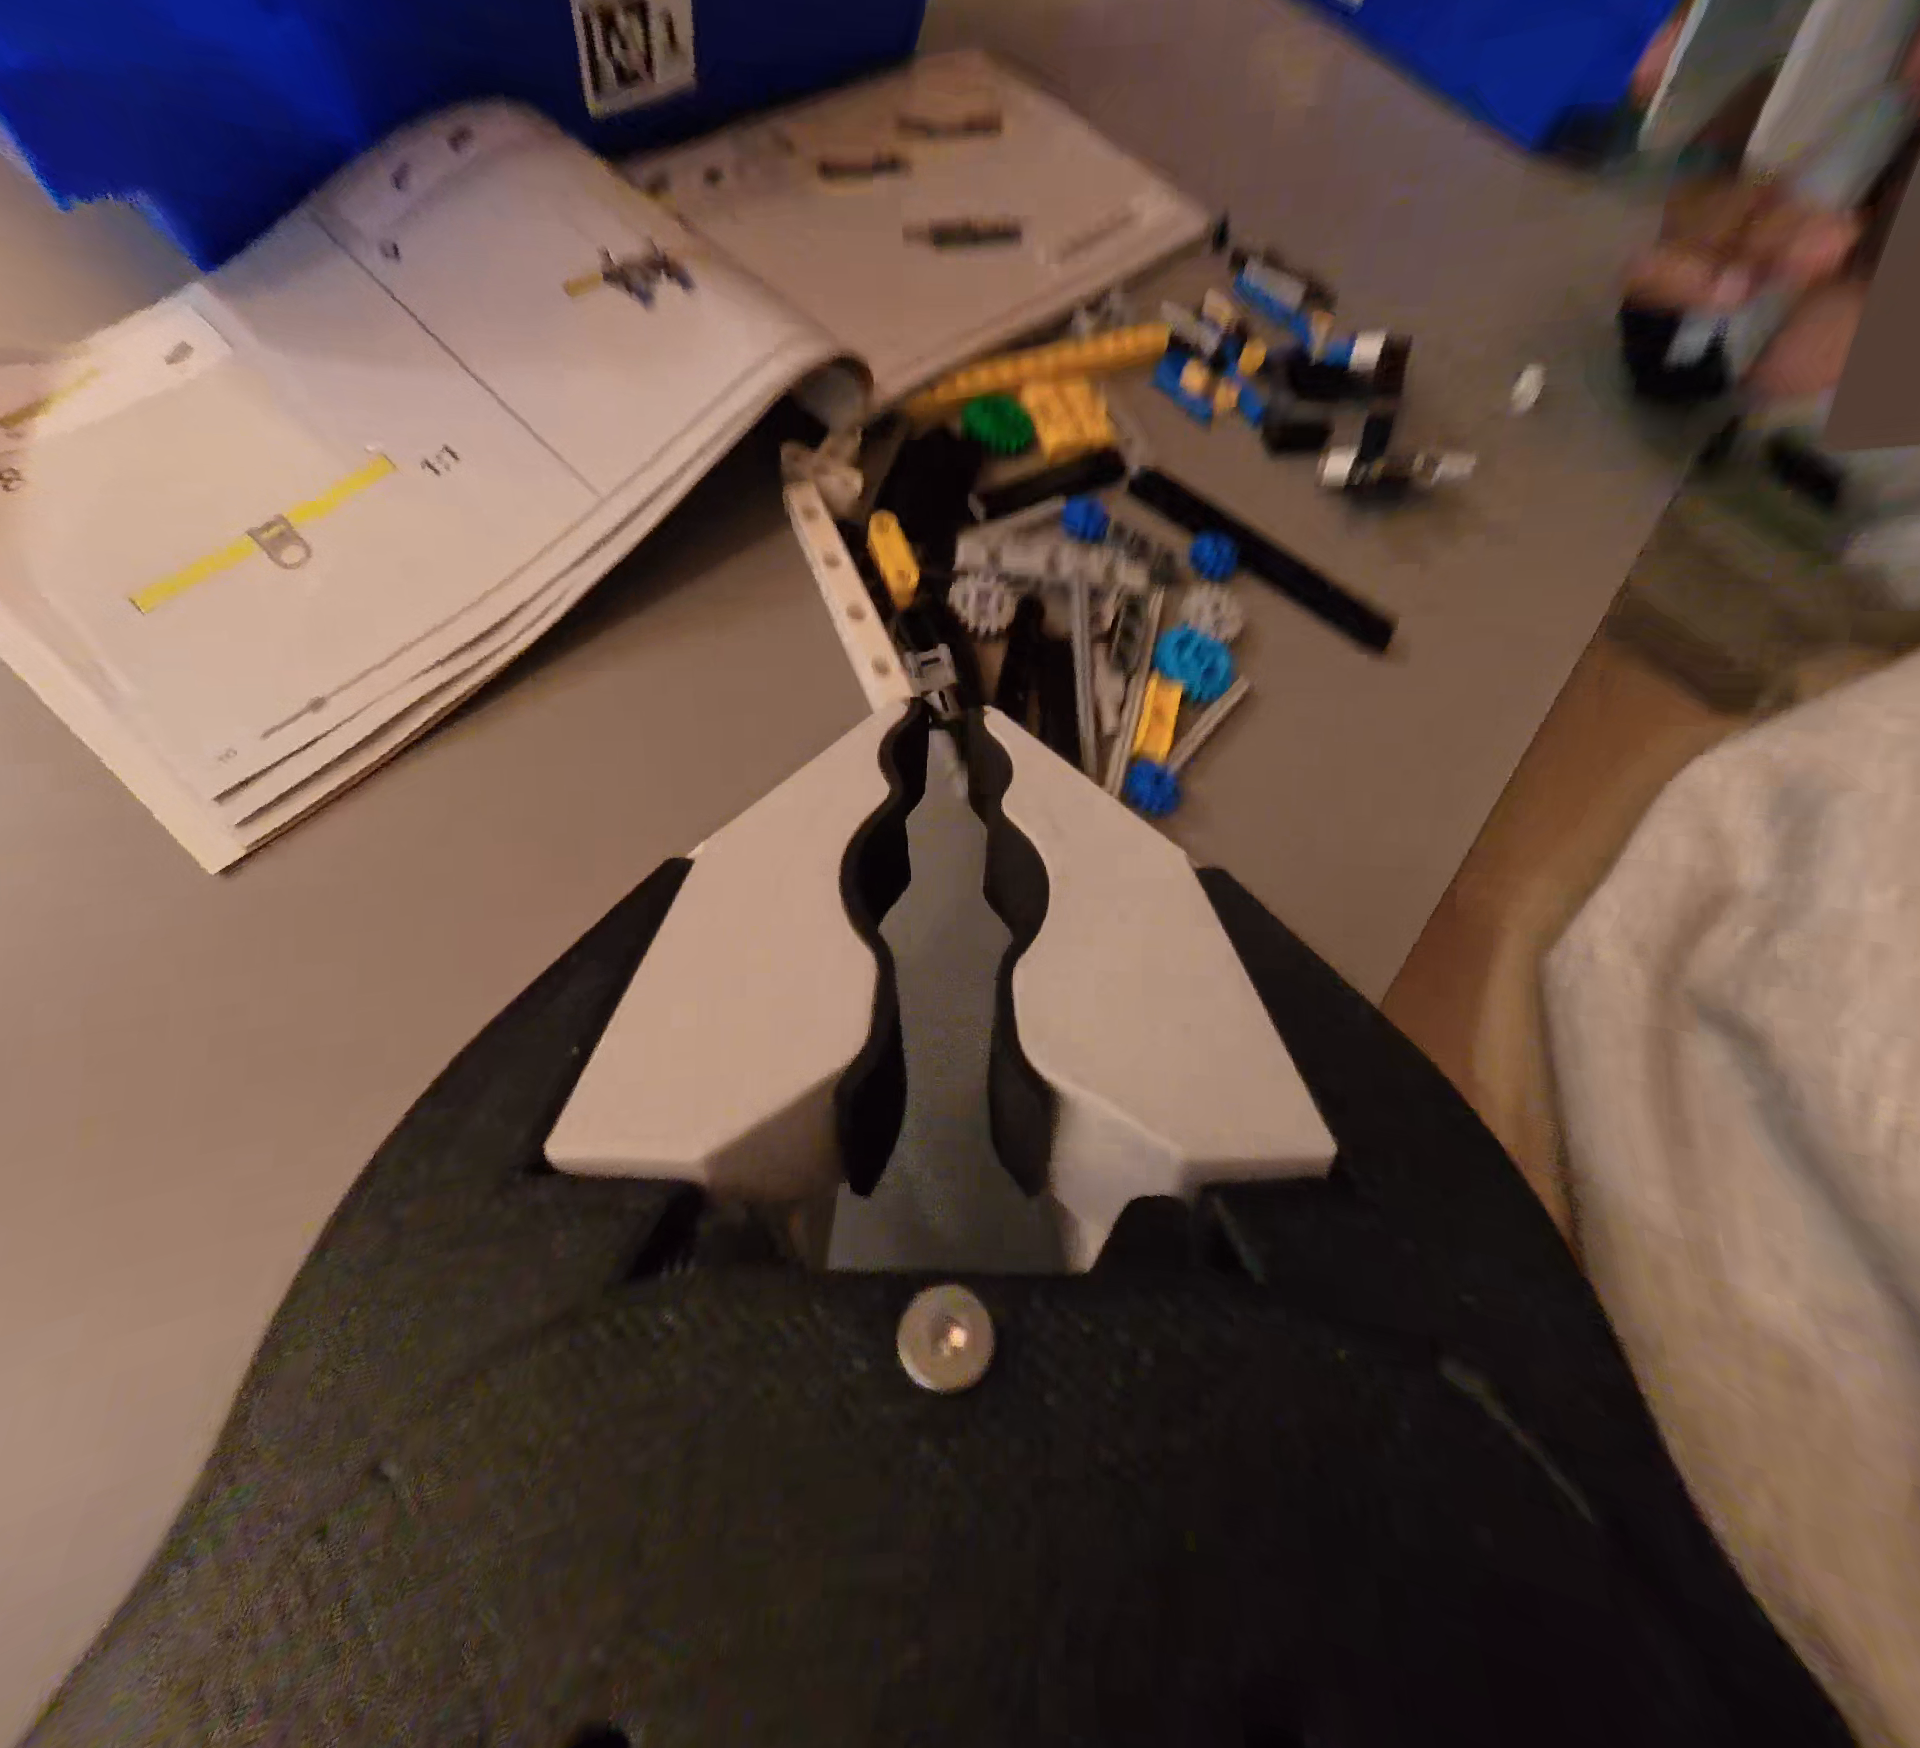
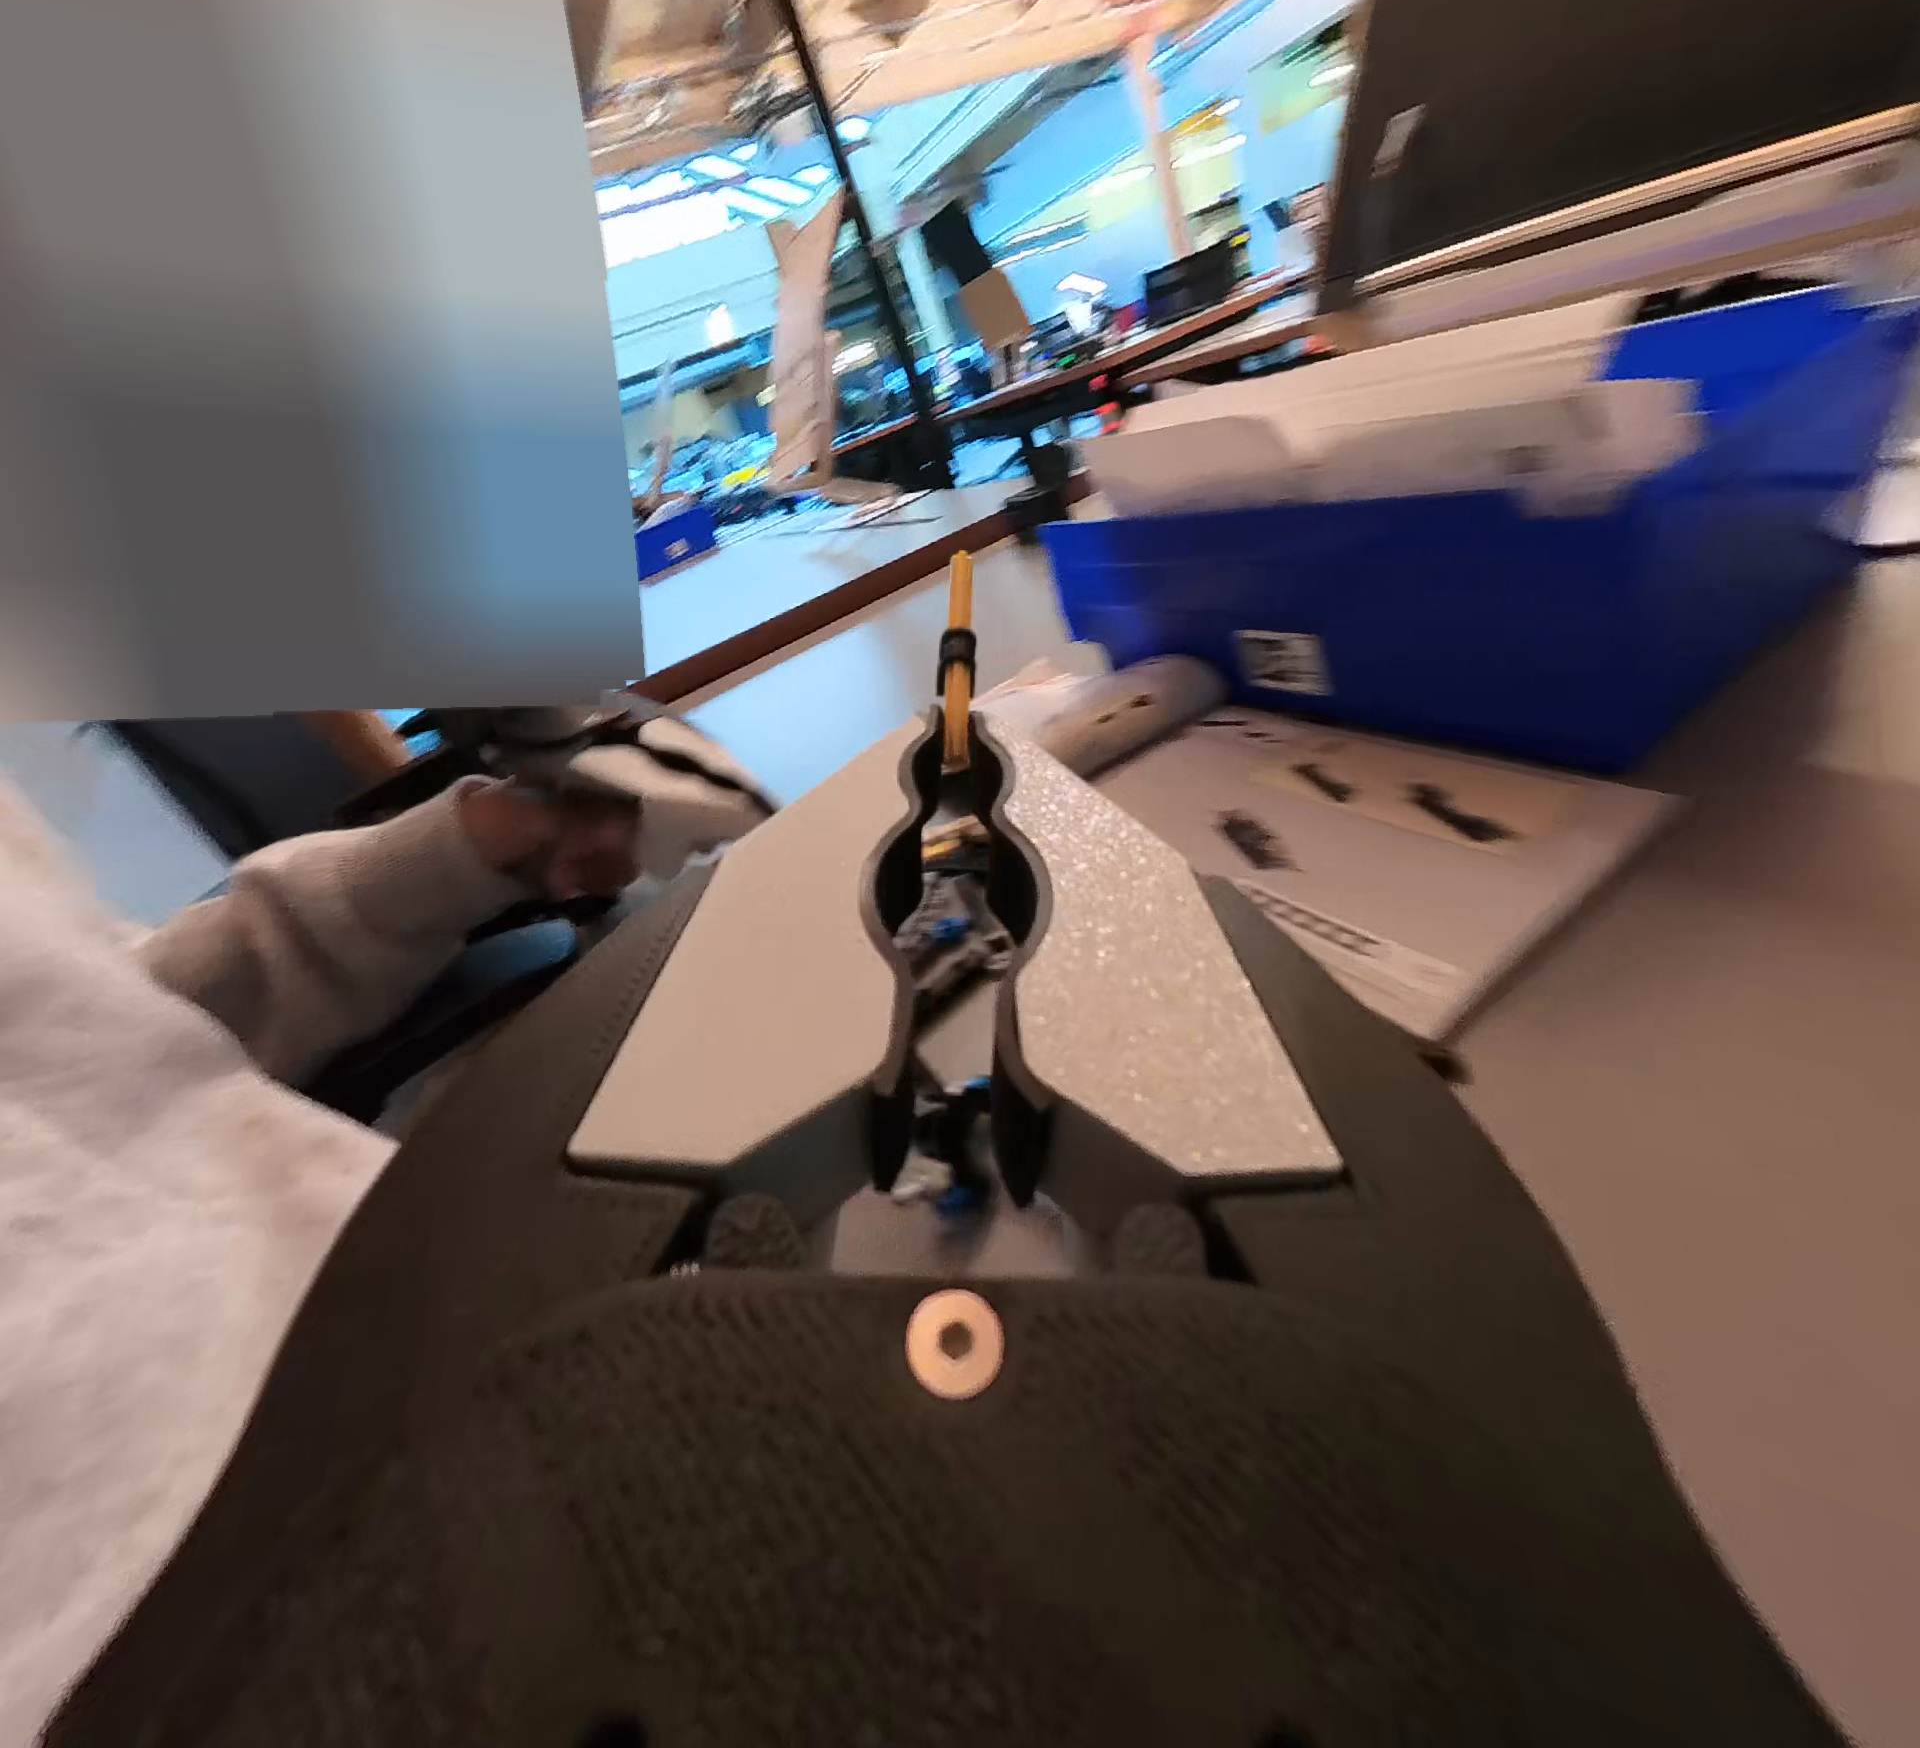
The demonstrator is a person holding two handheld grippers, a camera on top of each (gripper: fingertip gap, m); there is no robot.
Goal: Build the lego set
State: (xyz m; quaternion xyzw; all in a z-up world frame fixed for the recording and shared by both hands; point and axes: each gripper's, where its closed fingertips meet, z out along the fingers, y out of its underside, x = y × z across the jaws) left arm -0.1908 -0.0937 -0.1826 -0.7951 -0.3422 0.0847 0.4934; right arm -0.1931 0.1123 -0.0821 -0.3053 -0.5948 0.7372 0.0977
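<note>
Right tongs (image 2: pixel 957 742) pinch our yellow axle (image 2: pixel 958 659) aloft | left tongs (image 1: pixel 943 711) nip a small grey connector (image 1: pixel 930 668) | loose parts (image 1: pixel 1122 535) heaped mid-table by the manual (image 1: pixel 416 410); we judge most building remains

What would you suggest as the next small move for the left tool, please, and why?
Probably lift it slightly, clear of the pile. The left tool appears shut on a small grey pin at the near edge of the loose parts, while the right tool holds a yellow axle upright, seemingly awaiting another piece.
</note>
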